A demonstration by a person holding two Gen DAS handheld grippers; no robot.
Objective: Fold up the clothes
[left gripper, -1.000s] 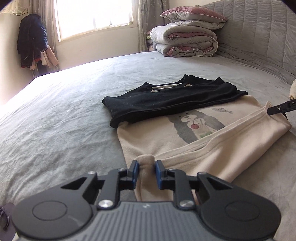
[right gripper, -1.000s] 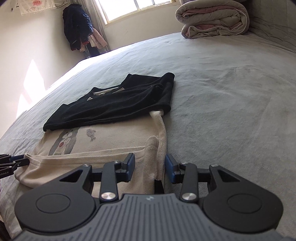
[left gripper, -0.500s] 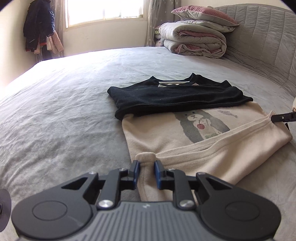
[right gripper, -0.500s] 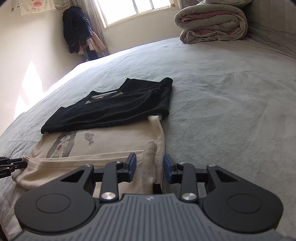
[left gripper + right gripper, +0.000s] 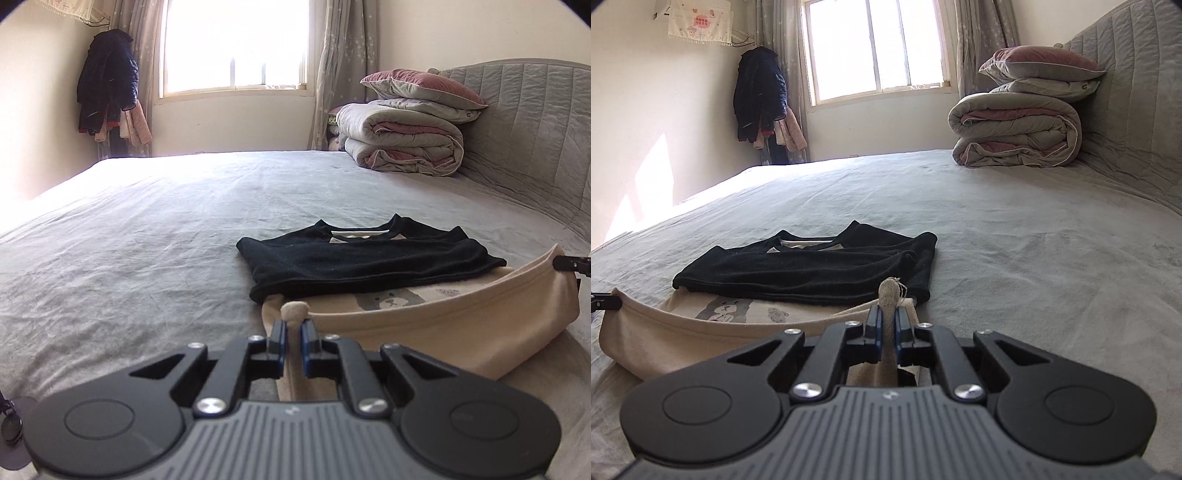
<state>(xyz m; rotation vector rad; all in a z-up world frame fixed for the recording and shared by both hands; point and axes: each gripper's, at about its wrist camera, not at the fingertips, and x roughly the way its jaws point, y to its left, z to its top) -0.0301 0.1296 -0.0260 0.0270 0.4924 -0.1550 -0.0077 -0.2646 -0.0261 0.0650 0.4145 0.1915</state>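
A cream shirt with a bear print (image 5: 443, 325) (image 5: 683, 332) lies on the grey bed, its black upper part (image 5: 354, 258) (image 5: 812, 269) folded across it. My left gripper (image 5: 291, 334) is shut on the shirt's near left hem corner, a nub of cloth sticking up between the pads. My right gripper (image 5: 888, 321) is shut on the near right hem corner. The hem hangs lifted between both grippers like a sling. The right gripper's tip (image 5: 570, 264) shows at the left wrist view's right edge, and the left gripper's tip (image 5: 605, 301) at the right wrist view's left edge.
The grey bed sheet (image 5: 147, 240) stretches wide to the left and beyond the shirt. A rolled duvet with pillows (image 5: 406, 144) (image 5: 1019, 129) sits at the padded headboard (image 5: 535, 129). Jackets (image 5: 107, 85) hang in the corner by the window (image 5: 236, 44).
Both grippers have closed on the hem corners and risen, lifting the cream hem off the bed; the views tilted up toward the window.
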